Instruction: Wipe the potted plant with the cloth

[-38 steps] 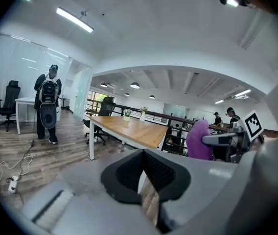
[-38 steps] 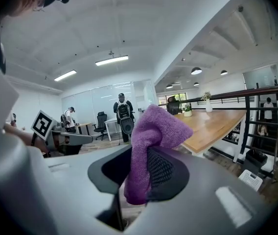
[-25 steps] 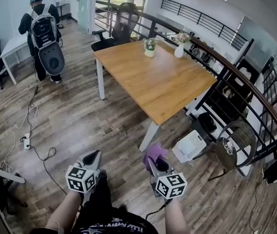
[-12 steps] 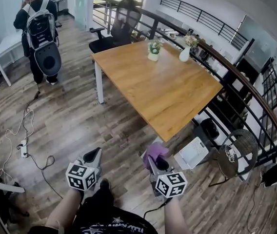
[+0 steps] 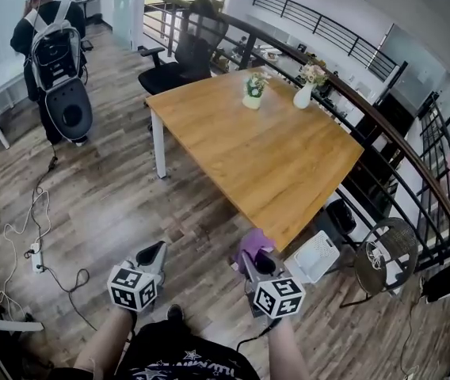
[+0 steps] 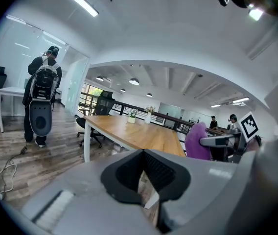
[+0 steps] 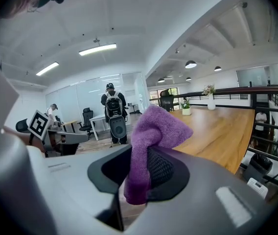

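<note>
The right claw (image 5: 258, 266) is clamped on the purple cloth (image 5: 252, 244); the left claw (image 5: 152, 255) is closed, empty. The potted plant (image 5: 253, 90) stands at the far end of the counter (image 5: 272, 157), well apart from both. Close in with the cloth's free fold leading, and keep the grip firm.

Tabletop (image 5: 272, 161) free up to potted plant (image 5: 253, 89); vase (image 5: 304, 95) near it; railing (image 5: 383, 127) behind; office chair (image 5: 185, 54) at far end.

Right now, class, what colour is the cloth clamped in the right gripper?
Purple. The cloth shows best in the right gripper view, pinched in the right gripper.
</note>
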Demonstrator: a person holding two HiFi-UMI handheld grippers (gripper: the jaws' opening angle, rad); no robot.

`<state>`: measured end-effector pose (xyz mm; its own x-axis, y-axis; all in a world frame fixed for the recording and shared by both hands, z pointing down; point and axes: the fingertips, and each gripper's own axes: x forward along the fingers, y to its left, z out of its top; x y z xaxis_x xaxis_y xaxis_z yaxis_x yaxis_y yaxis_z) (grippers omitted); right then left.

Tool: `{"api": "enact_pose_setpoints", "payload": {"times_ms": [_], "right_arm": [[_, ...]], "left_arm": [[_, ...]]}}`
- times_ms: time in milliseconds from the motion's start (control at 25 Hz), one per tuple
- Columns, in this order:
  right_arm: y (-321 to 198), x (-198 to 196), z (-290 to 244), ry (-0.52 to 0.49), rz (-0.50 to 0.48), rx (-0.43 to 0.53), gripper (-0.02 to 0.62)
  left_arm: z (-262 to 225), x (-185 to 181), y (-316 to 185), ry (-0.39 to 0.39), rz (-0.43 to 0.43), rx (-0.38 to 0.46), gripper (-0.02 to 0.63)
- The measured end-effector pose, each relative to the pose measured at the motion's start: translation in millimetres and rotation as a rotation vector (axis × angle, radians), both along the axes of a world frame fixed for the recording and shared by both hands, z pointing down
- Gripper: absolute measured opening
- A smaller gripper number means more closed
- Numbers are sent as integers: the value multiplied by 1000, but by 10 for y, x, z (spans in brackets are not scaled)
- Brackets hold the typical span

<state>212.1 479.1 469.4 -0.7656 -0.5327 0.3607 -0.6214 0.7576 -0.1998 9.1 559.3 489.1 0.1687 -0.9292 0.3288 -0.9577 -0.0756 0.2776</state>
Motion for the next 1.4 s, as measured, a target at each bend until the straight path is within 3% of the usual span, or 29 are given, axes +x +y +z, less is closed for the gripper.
{"api": "enact_pose_setpoints", "payload": {"times_ms": [320, 800, 1400], "right_arm": [[-151, -595, 21, 13, -12, 0, 86], [-553, -880, 133, 8, -6, -20, 86], [-1660, -1431, 66, -20, -39, -13, 86]], "left_arm": [[21, -526, -158, 18, -1, 1, 2], [80, -897, -397, 17, -25, -6, 2], [49, -1474, -1203, 1, -89, -12, 2]]}}
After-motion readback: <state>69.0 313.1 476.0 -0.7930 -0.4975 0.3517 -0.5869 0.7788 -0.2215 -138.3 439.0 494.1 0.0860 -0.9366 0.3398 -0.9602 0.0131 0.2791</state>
